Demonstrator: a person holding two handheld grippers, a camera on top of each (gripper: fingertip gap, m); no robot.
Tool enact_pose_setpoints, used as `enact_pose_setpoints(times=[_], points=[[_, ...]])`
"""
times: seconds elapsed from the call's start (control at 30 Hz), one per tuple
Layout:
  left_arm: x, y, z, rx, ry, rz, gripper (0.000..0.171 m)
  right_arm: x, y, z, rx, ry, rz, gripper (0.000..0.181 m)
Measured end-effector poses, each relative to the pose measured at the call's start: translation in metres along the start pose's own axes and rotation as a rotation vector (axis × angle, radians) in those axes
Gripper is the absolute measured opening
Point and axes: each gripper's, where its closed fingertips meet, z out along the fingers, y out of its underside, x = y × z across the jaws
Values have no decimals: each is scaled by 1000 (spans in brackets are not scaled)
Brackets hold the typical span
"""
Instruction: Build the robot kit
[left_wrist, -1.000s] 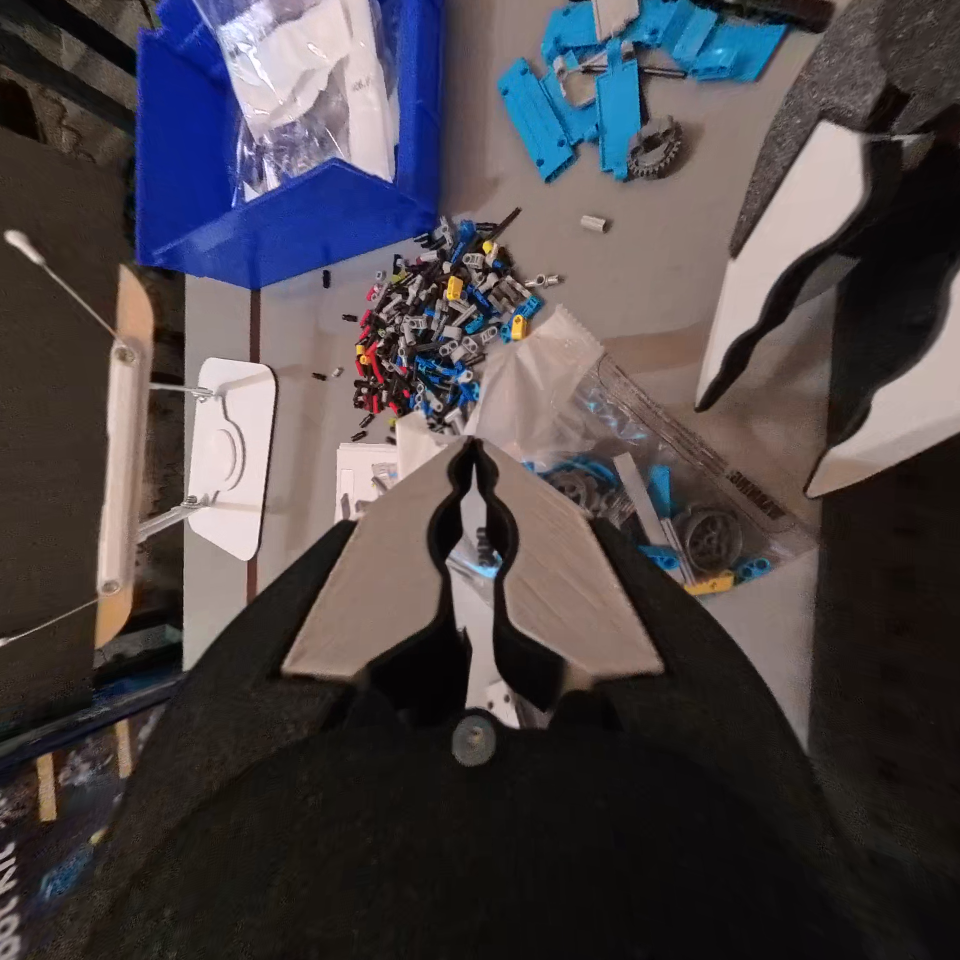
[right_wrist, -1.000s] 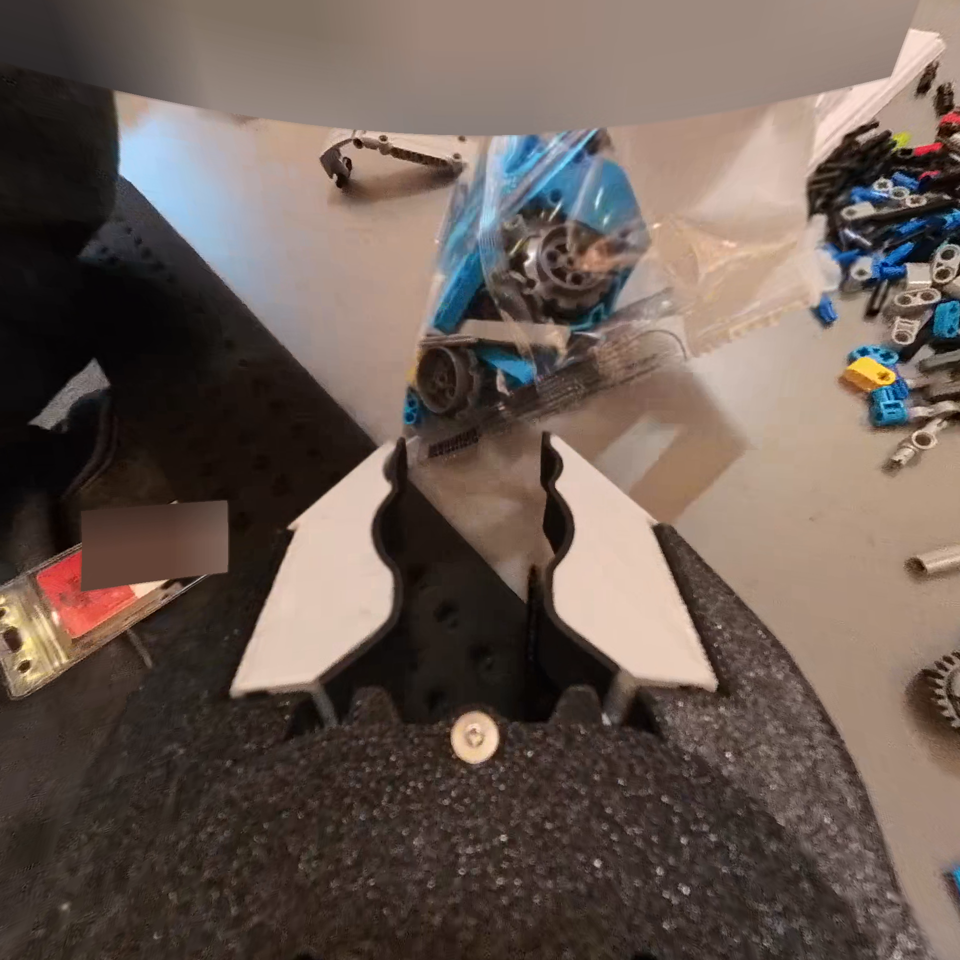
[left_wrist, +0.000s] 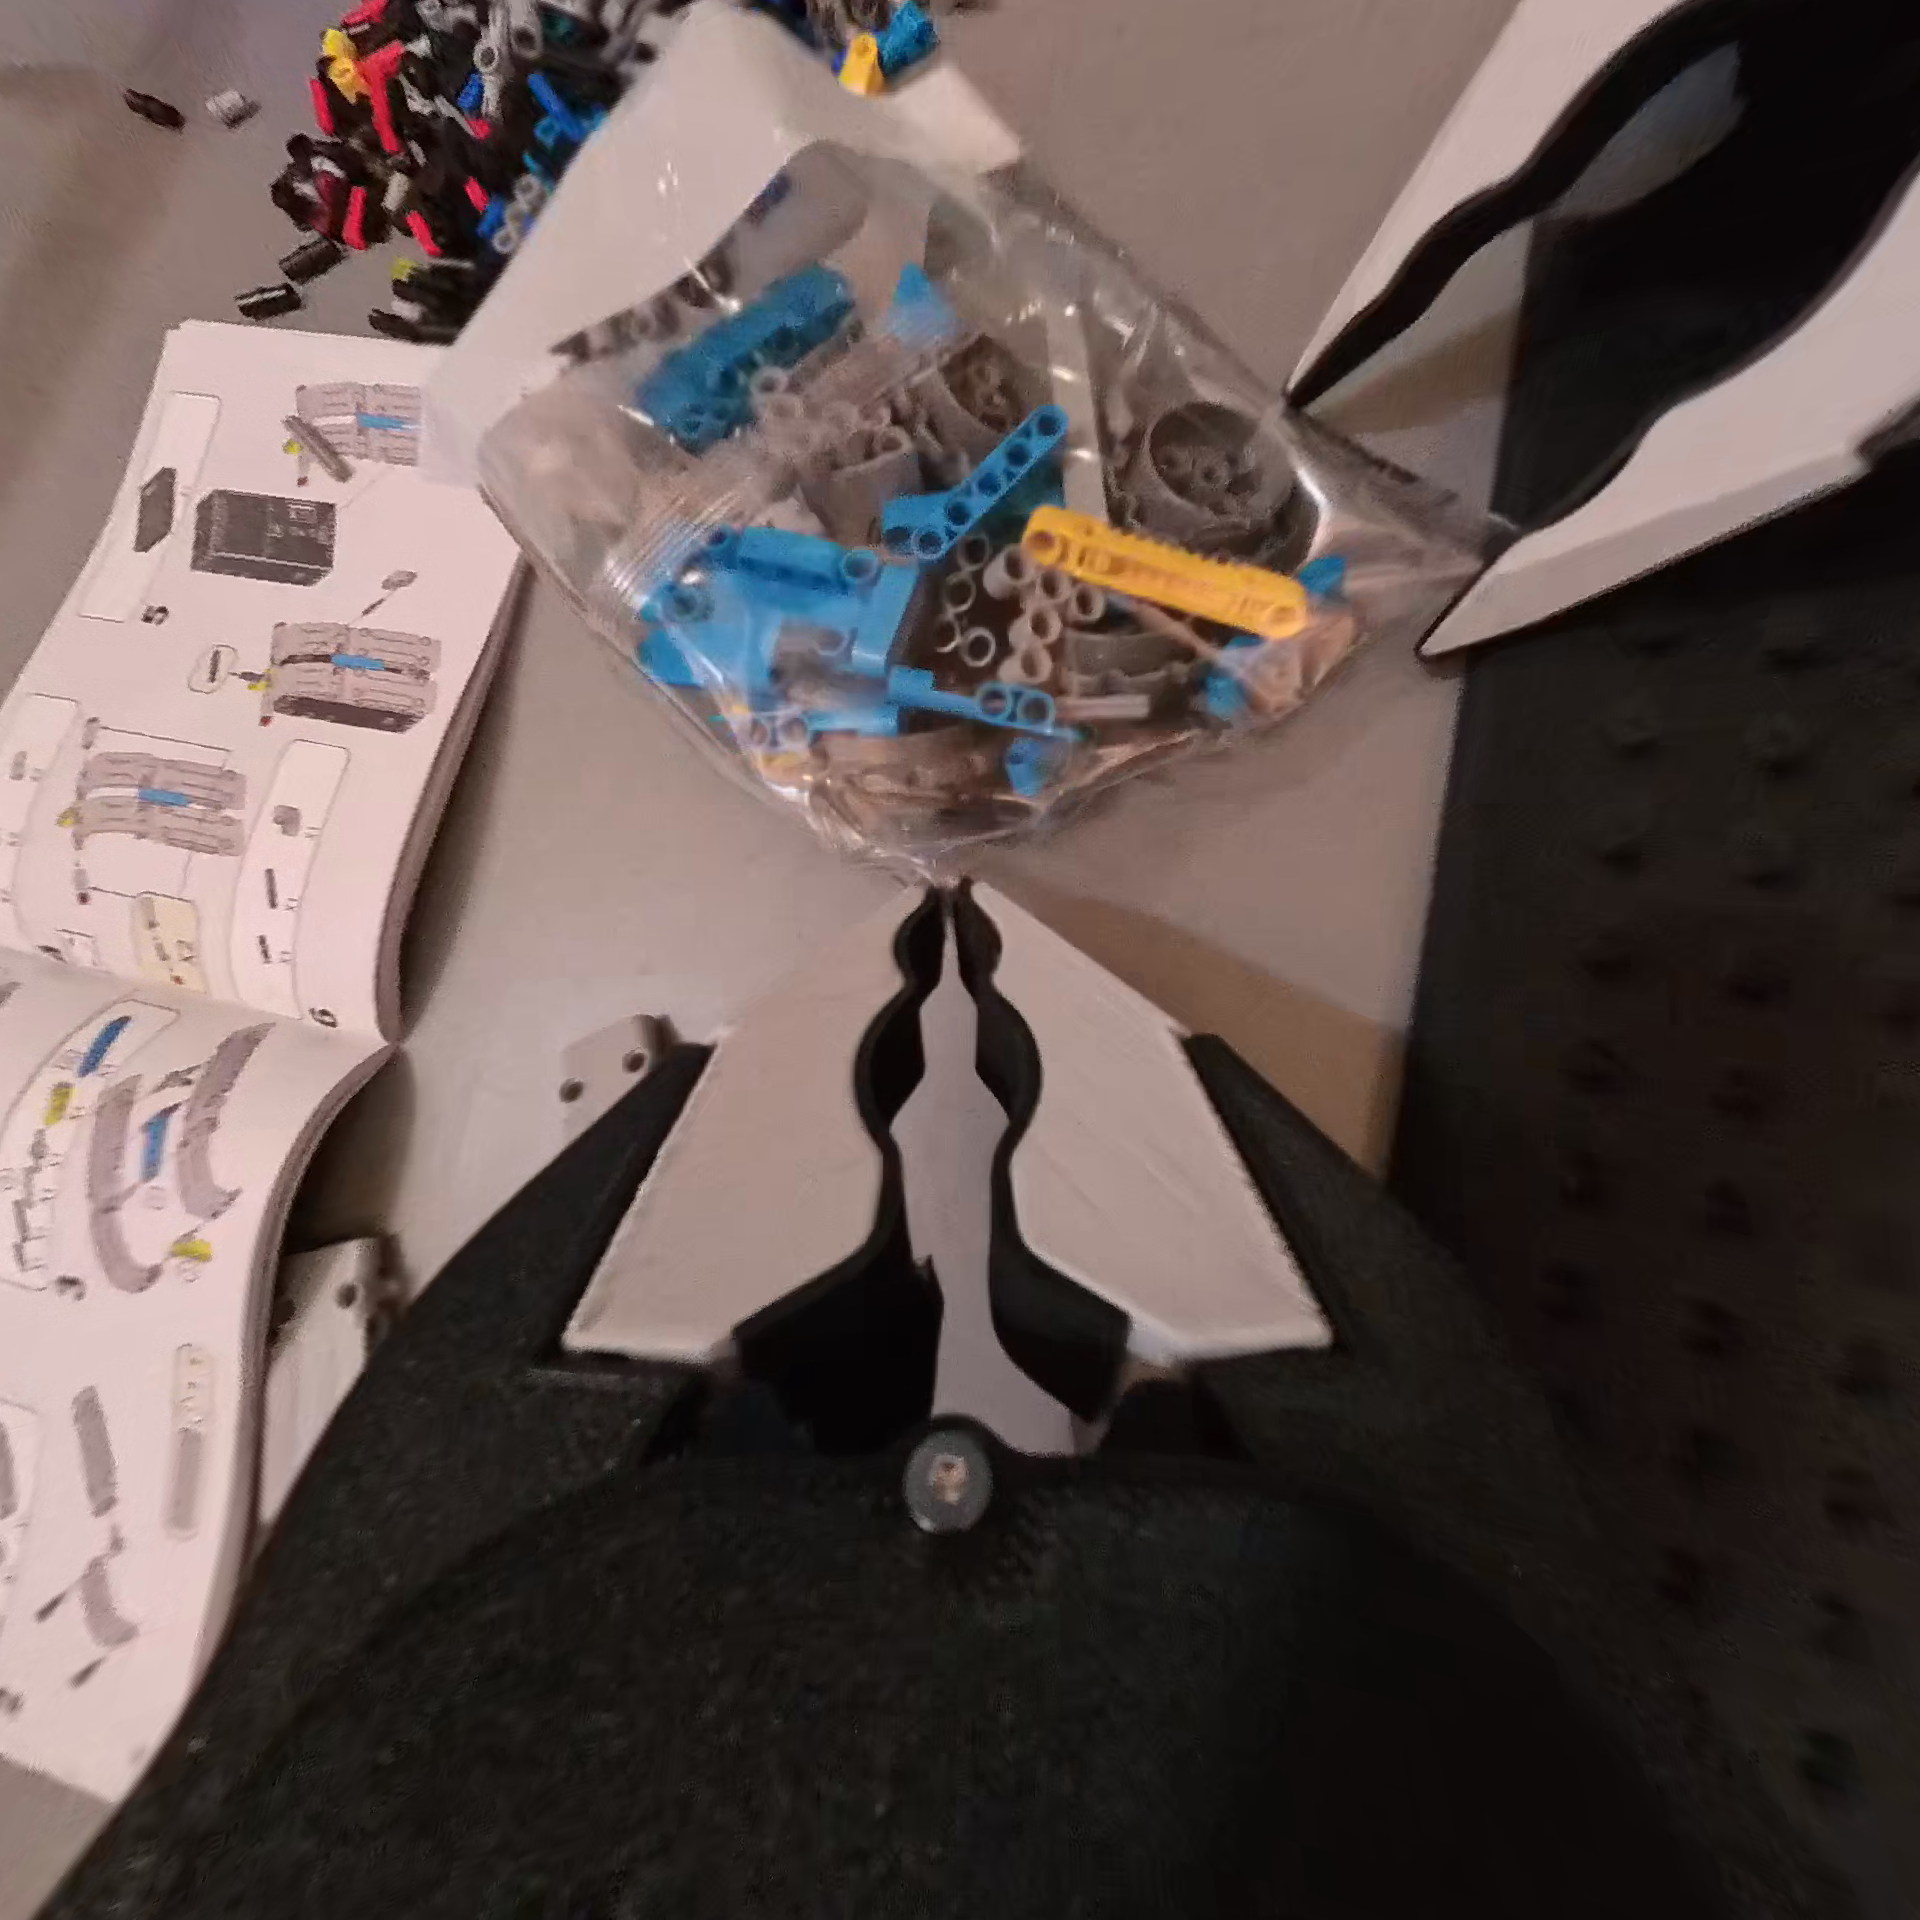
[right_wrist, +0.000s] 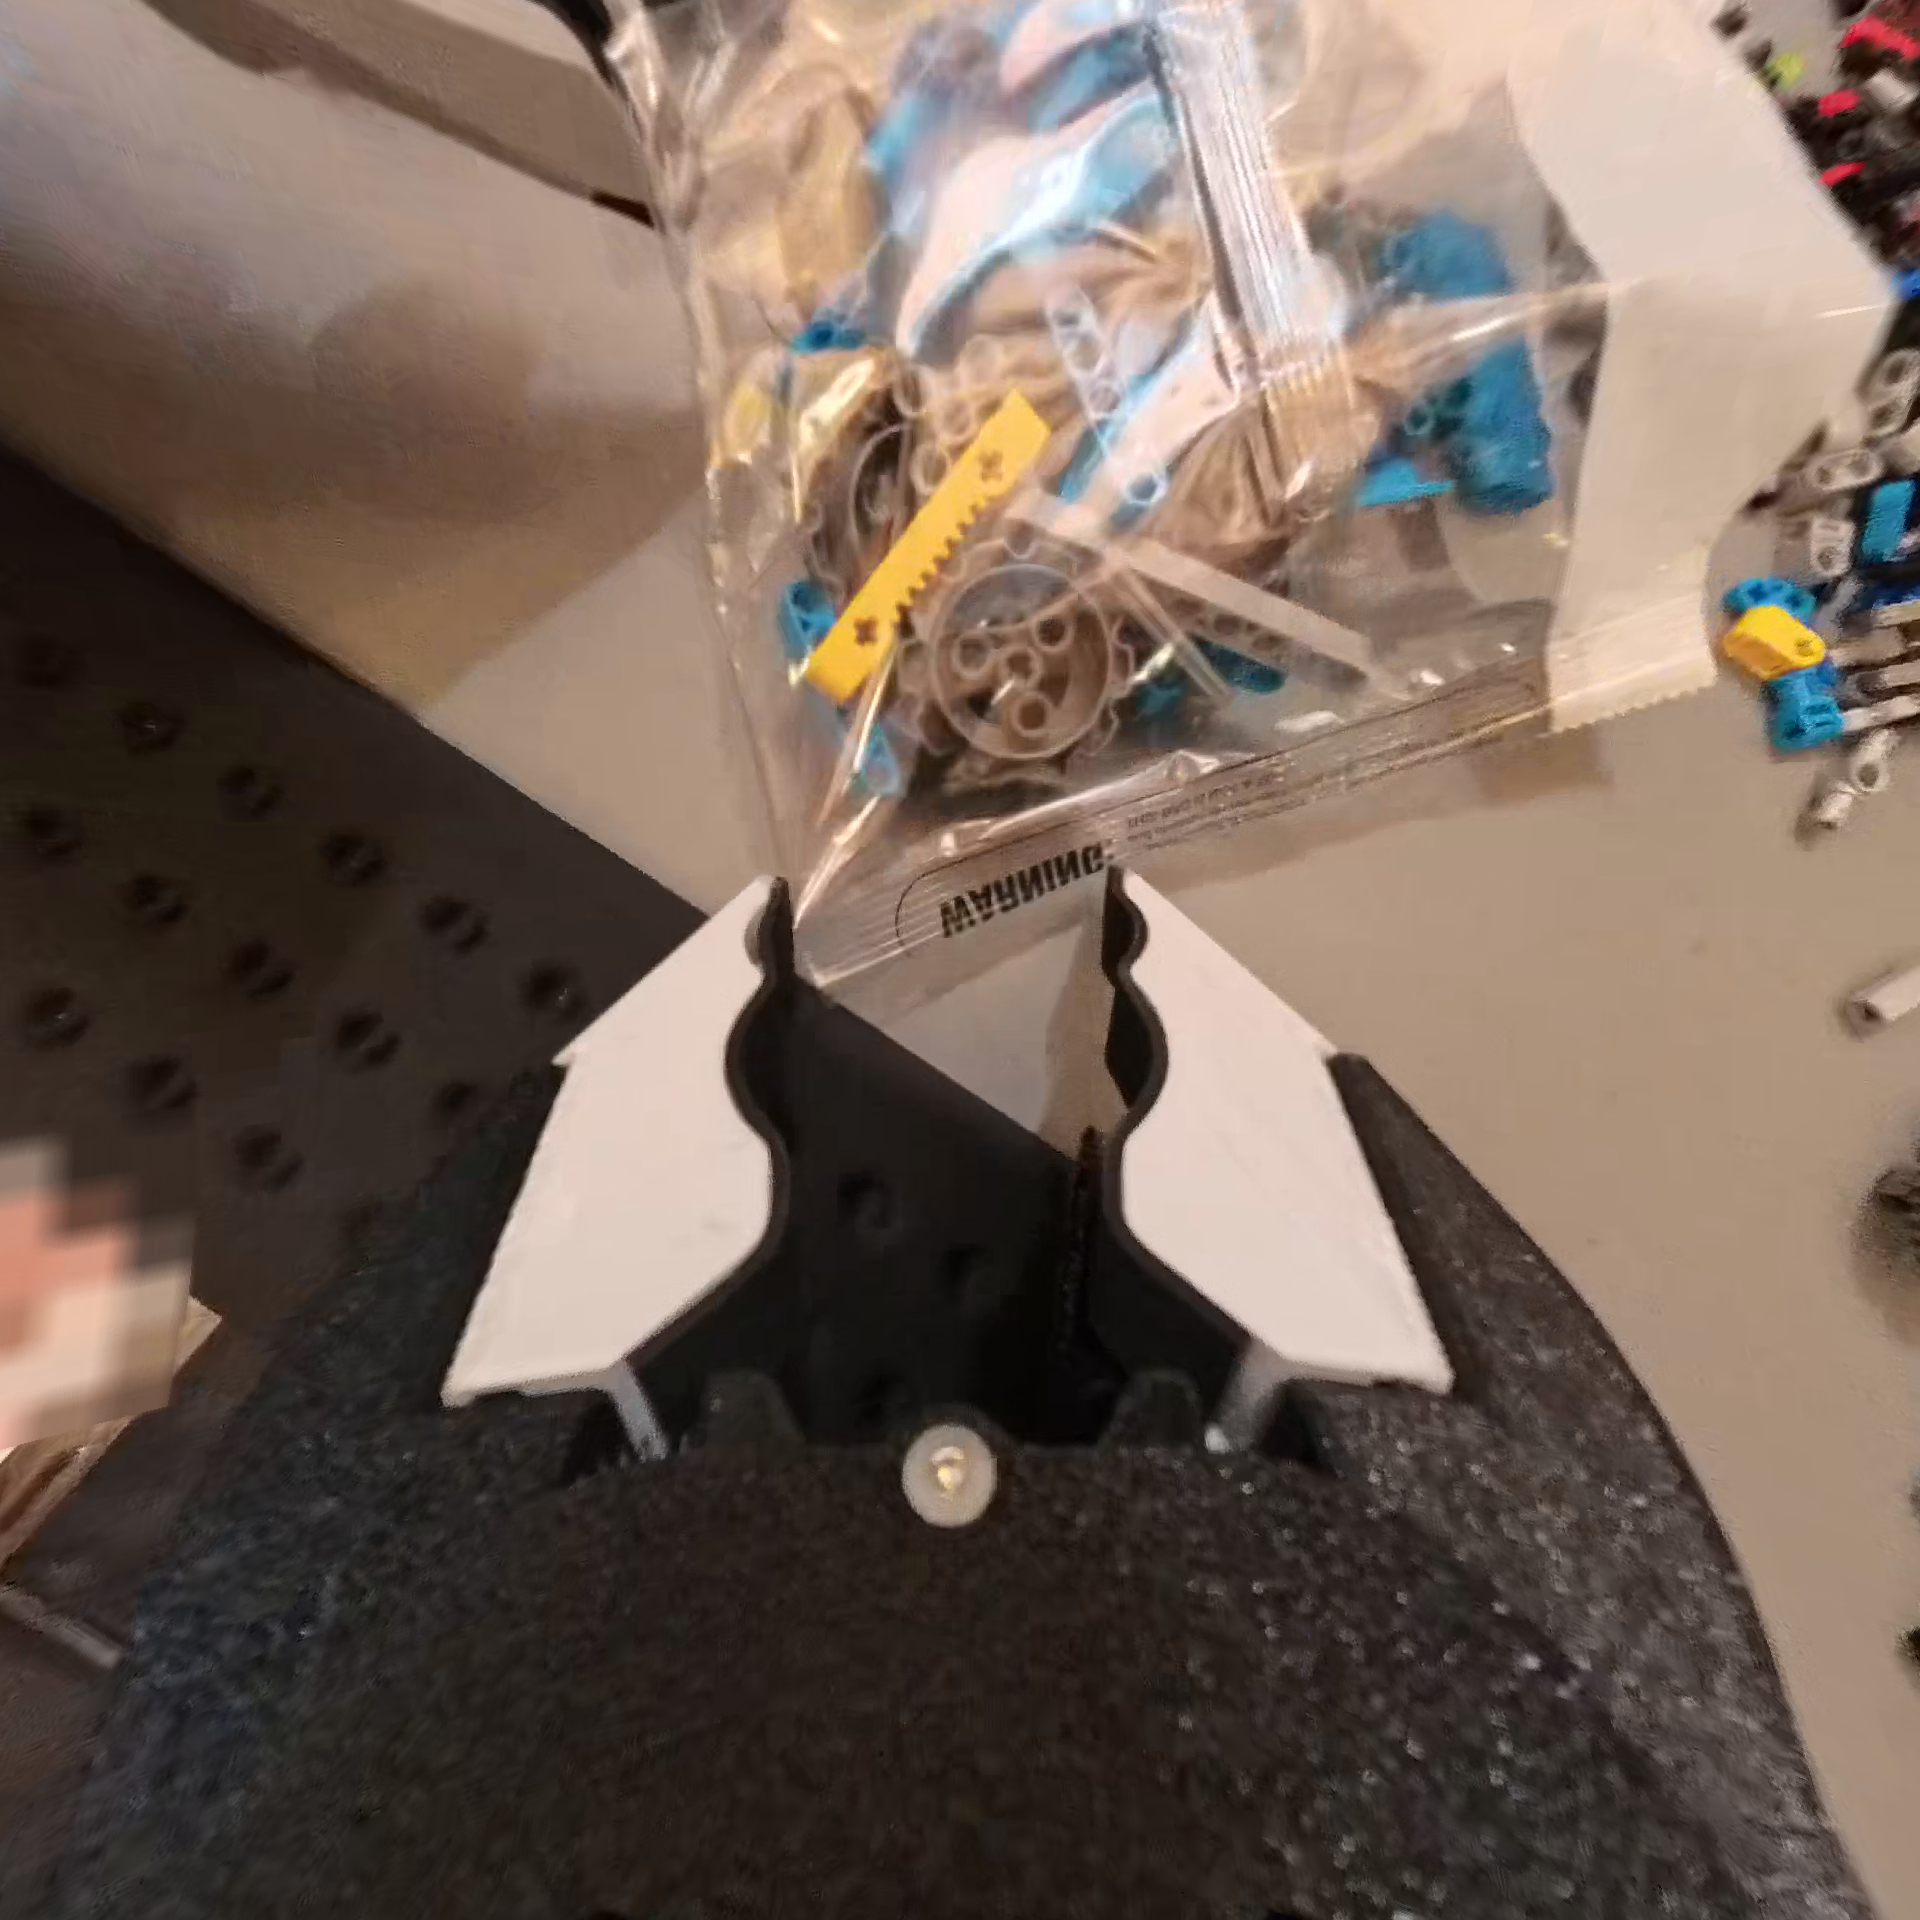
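Clear plastic bag (left_wrist: 935, 540) of blue, grey and yellow parts hangs above our tabletop (left_wrist: 644, 831), pinched at one corner by our left tool (left_wrist: 951, 902); our right tool (right_wrist: 940, 894) (jaws apart) brackets its printed edge.

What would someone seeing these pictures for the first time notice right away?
First, the clear plastic bag of blue, grey and yellow building pieces, pinched at one corner by the shut left gripper and hanging above the table. The right gripper stands open right at the bag's printed edge. An open instruction booklet lies to the left, with a heap of small loose pieces beyond it.
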Motion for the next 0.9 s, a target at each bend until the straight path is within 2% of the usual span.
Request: enact_pose_setpoints(times=[0.17,0.3,0.4,0.47,0.5,0.9], points=[[18,-29,-17,47,135,-149,0,11,3,-21,107,183,-102,50],[36,-46,-19,54,237,-208,0,21,5,-40,156,314,-203,21],[45,-56,-19,66,291,-229,0,30,7,-49,158,363,-240,12],[49,-58,-21,64,318,-240,0,32,7,-55,166,362,-254,10],[52,-58,-22,60,328,-234,0,31,8,-58,171,354,-260,0],[81,-35,-40,-25,311,-156,0,0,14,-83,184,257,-316,0]])
